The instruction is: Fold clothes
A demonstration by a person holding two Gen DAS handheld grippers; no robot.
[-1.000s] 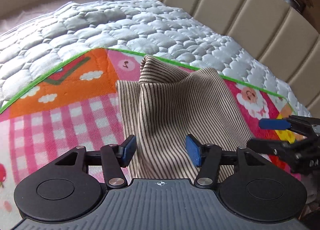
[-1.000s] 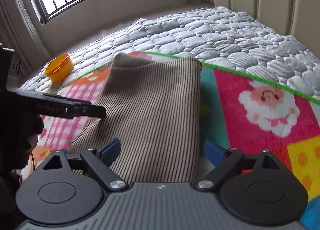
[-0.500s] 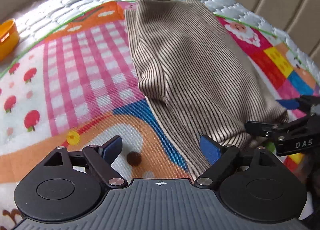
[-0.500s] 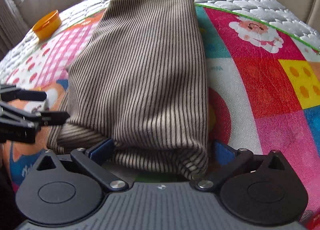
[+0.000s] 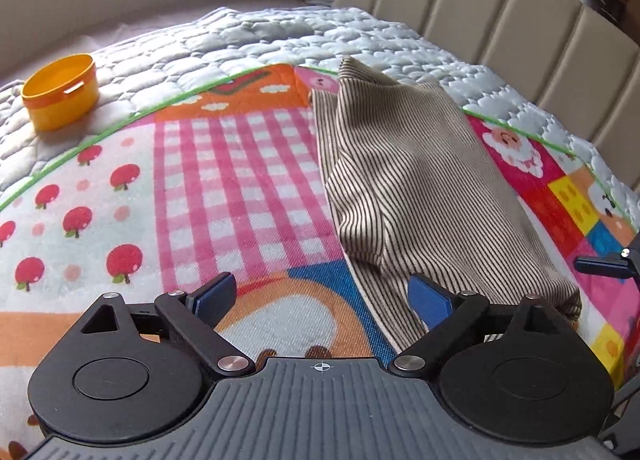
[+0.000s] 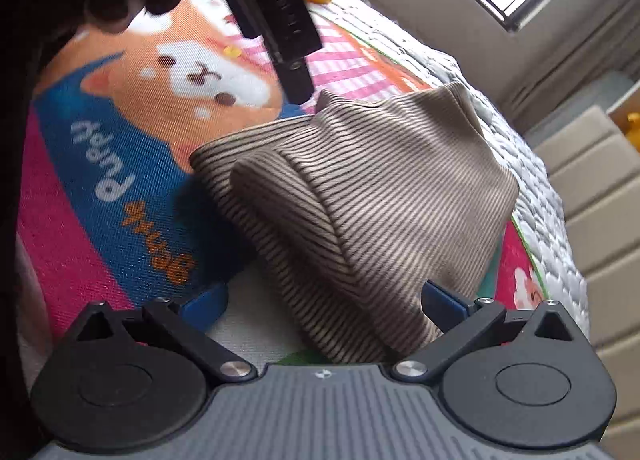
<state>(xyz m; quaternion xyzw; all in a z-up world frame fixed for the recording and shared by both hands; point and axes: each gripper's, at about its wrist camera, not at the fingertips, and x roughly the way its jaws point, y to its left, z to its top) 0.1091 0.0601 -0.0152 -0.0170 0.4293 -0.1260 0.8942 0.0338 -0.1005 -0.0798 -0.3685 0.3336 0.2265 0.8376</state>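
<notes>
A brown-and-cream striped garment (image 5: 420,187) lies folded in a long bundle on the colourful play mat (image 5: 220,179). My left gripper (image 5: 320,296) hovers at its near left edge. Its jaws are opening and nothing is pressed between them, the right pad (image 5: 430,300) sitting just beside the cloth. In the right wrist view the garment (image 6: 380,187) reaches from the mat's far edge down to my right gripper (image 6: 324,306). That gripper is open, with the bundle's near end lying loose between its pads. The left gripper's black body (image 6: 276,19) shows at the top left.
An orange round tub (image 5: 60,89) stands on the quilted mattress cover (image 5: 260,35) at the far left. A padded beige headboard (image 5: 520,19) runs along the right. A barred window sits behind the bed. The mat (image 6: 120,163) has bare room left of the garment.
The left jaws spread wider and drew back to the garment's near left edge; the raised cloth now lies flat. The right wrist view rolled and came low at the garment's near end.
</notes>
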